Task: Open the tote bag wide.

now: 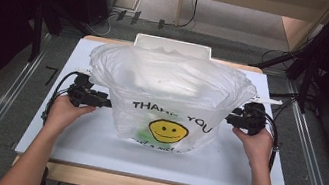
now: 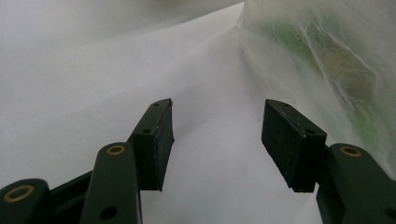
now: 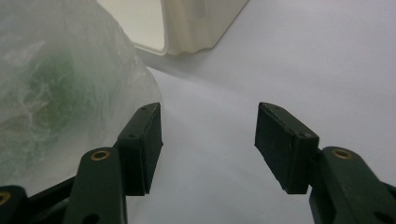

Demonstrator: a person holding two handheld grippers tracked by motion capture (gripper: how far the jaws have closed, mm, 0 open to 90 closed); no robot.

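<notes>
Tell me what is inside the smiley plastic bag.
Through the translucent plastic bag, something green shows low on its left, with a brownish patch in the left gripper view. Its shape is blurred by the film, so what it is stays unclear.

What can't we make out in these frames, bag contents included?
- Green item inside the plastic bag: high view and both gripper views, blurred by the cloudy film; identity unclear.
- Bag print: high view, a fold breaks "THANK YOU"; the bottom line is too small.
- White bin: high view, the bag hides all but its far rim.
- Left tool, right tool: open, nothing between them.
</notes>
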